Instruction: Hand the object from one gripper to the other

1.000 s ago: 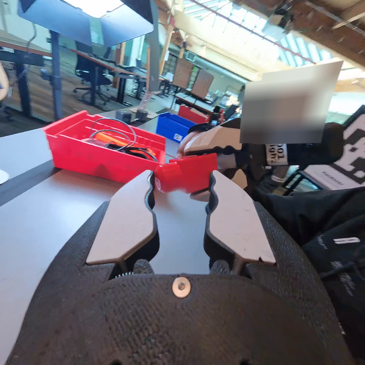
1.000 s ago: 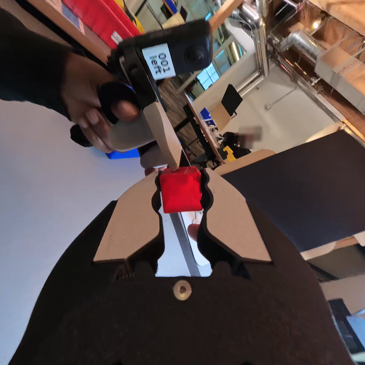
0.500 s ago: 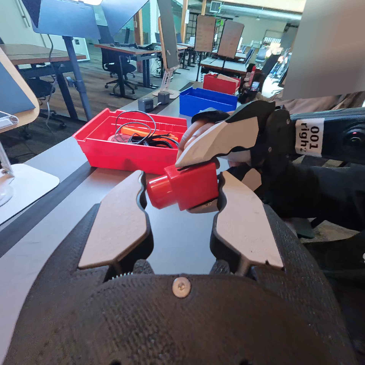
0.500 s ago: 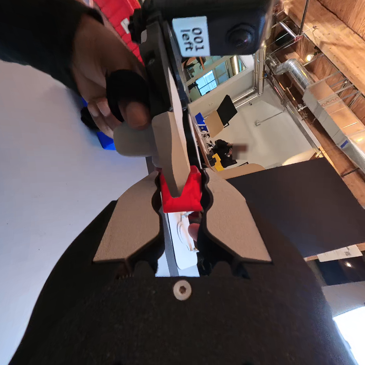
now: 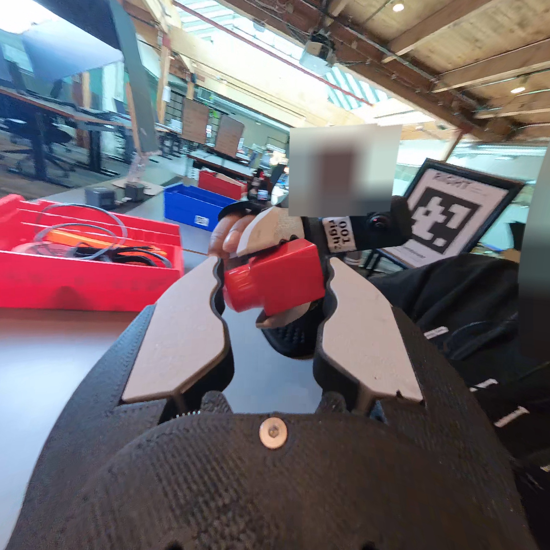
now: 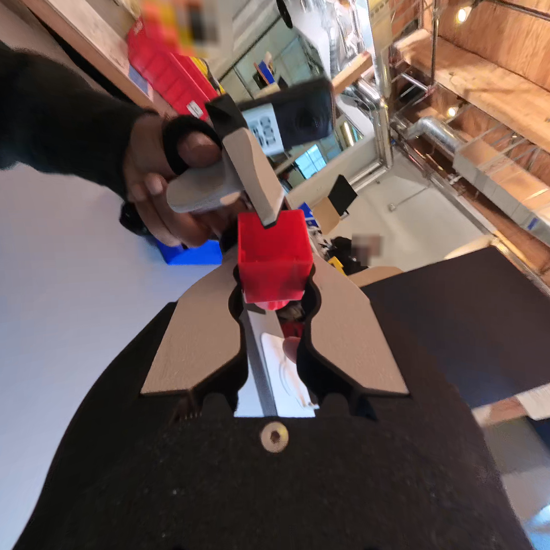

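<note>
The red object (image 5: 285, 273), a block with a short round end, hangs in the air above the grey table (image 5: 44, 372). My left gripper (image 5: 273, 268) has its two fingertips against the object's ends, on the round end and on the block's far face. My right gripper (image 6: 273, 282) grips the same object (image 6: 272, 253) between its fingertips. In the left wrist view, one of the right gripper's fingers (image 5: 262, 232) lies on top of the block and the other sits under it. In the right wrist view, one of the left gripper's fingers (image 6: 253, 172) reaches the block's far end; the other is hidden.
A red bin (image 5: 89, 276) with cables stands on the table to the left. A blue bin (image 5: 193, 205) sits farther back. A framed black-and-white marker board (image 5: 446, 217) stands at the right. A person's hands and dark sleeves (image 5: 446, 297) hold both grippers. The grippers are tip to tip, or close to it.
My left gripper has come in around the red object and narrowed onto its ends. In the right wrist view the object now sticks farther out past my fingertips.
</note>
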The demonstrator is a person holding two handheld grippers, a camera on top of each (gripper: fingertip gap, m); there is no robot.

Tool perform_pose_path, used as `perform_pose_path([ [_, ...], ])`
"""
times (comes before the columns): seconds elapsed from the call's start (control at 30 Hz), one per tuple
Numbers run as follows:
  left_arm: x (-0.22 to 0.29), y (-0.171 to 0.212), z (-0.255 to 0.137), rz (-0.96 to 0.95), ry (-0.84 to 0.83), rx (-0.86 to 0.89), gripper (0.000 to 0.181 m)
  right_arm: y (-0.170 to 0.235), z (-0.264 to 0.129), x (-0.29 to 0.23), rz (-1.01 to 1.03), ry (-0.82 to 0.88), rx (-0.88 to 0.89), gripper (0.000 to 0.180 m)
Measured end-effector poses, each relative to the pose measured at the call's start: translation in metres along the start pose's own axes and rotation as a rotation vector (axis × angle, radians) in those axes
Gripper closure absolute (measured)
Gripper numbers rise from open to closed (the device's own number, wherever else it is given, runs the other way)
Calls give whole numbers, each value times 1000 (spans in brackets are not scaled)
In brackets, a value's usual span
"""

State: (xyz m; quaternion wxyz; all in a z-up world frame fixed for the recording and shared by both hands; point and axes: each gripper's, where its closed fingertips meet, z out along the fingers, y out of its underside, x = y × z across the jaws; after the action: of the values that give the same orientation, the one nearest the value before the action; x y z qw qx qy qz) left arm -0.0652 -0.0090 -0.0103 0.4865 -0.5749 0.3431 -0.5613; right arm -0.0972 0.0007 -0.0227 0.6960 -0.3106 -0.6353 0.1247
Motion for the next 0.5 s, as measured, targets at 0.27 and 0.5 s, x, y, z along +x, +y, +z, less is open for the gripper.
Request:
perform_pose_path([
  [0.27, -26, 4, -4, 179, -343, -125, 139, 26, 4, 3, -147, 55, -144, 142],
  [0.5, -36, -6, -11, 376, -502, -122, 177, 16, 1, 13, -172, 126, -100, 143],
])
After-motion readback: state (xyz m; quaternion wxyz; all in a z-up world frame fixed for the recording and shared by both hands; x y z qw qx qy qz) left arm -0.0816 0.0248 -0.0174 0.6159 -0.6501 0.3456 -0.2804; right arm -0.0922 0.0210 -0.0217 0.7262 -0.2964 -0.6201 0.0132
